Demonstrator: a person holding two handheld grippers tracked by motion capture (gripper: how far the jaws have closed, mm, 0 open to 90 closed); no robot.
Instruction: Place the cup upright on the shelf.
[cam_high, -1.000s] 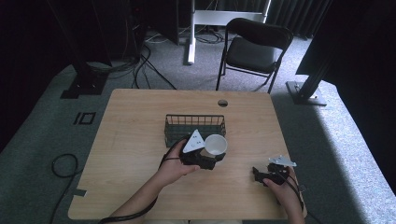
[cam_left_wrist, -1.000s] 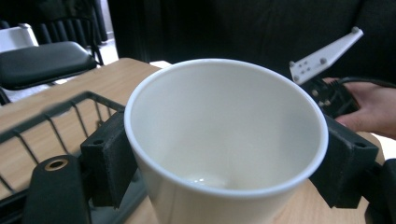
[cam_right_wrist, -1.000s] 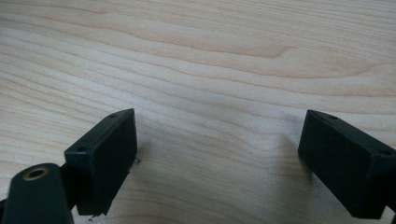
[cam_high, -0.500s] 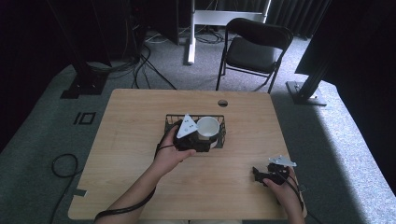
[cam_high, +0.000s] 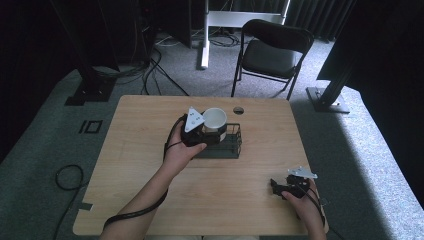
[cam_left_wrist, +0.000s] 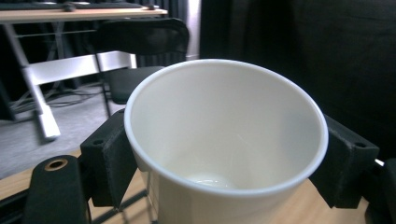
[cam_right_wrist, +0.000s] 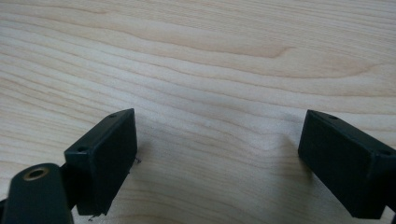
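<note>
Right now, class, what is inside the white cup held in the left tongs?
The cup looks empty: bare white walls and a glossy bottom. The left tongs hold it over the wire basket; the near rim hides part of the bottom.

Bench middle: the black wire basket (cam_high: 225, 146) stands here, with the left gripper (cam_high: 212, 131) and its white paper cup (cam_high: 214, 119) over it.
Near edge: bare light wooden bench (cam_high: 215, 200) between the forearms.
Right gripper (cam_high: 278, 187): jaws apart, bare wood between them.
</note>
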